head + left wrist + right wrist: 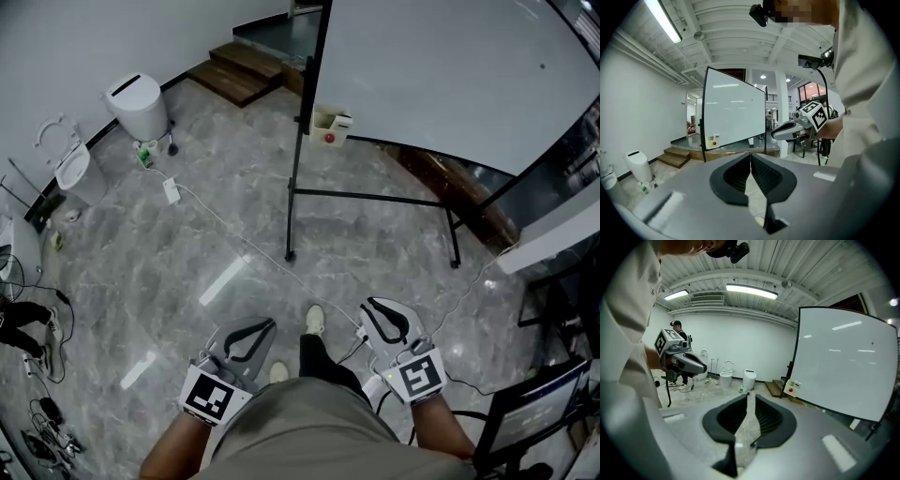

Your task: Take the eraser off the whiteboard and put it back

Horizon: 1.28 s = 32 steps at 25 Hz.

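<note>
Spotter: Left gripper [750, 155] and right gripper [749, 397] sit nearest, low at either side of the person's waist. How do the claws stand?

Holder: The left one is pressed together with nothing in it. The right one shows a thin slit between its tips and is empty too.

Spotter: And the eraser [330, 127]?

Holder: On the whiteboard [441, 66], at its lower left corner, just beside the stand's upright post [298, 178]. It is well apart from both claws, across the marble floor [187, 253].

Spotter: Which hand is better placed?

Holder: It lies ahead, between the two claws and a shade toward the right one, so I judge the right hand slightly nearer. Its long axis is too small to tell from here. That claw would need to spread wider before it can take hold.
</note>
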Each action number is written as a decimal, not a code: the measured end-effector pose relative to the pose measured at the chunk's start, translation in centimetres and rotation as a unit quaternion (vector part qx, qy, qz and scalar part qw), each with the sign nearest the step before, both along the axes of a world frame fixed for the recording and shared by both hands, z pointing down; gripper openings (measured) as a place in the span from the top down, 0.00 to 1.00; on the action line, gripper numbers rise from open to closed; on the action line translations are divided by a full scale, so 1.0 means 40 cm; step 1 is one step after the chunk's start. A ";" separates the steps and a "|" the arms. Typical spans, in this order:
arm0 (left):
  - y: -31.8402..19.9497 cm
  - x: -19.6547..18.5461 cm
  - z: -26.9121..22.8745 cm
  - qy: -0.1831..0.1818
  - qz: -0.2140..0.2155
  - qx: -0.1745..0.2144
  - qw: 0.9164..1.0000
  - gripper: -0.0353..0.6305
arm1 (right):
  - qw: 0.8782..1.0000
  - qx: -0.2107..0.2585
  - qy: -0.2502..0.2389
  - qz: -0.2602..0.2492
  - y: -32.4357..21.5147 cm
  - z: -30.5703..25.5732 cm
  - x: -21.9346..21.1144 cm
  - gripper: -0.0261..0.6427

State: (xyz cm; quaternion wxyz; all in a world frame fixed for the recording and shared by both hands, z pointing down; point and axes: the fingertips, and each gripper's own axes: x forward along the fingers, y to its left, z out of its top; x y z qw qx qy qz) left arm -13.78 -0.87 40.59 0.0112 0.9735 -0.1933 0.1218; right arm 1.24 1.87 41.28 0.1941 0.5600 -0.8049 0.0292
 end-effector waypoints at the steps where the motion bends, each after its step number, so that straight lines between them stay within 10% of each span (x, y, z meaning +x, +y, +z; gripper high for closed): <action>1: -0.025 0.018 0.002 -0.003 -0.001 0.001 1.000 0.93 | 1.000 0.001 -0.002 -0.003 -0.029 0.002 0.018 0.89; 16: -0.377 0.292 -0.085 0.014 -0.072 -0.017 0.997 0.91 | 0.996 0.014 0.027 -0.088 -0.536 0.043 0.339 0.89; 32: -0.551 0.347 -0.031 -0.022 -0.166 -0.044 0.985 0.91 | 0.985 0.031 0.079 -0.152 -1.062 0.163 0.515 0.71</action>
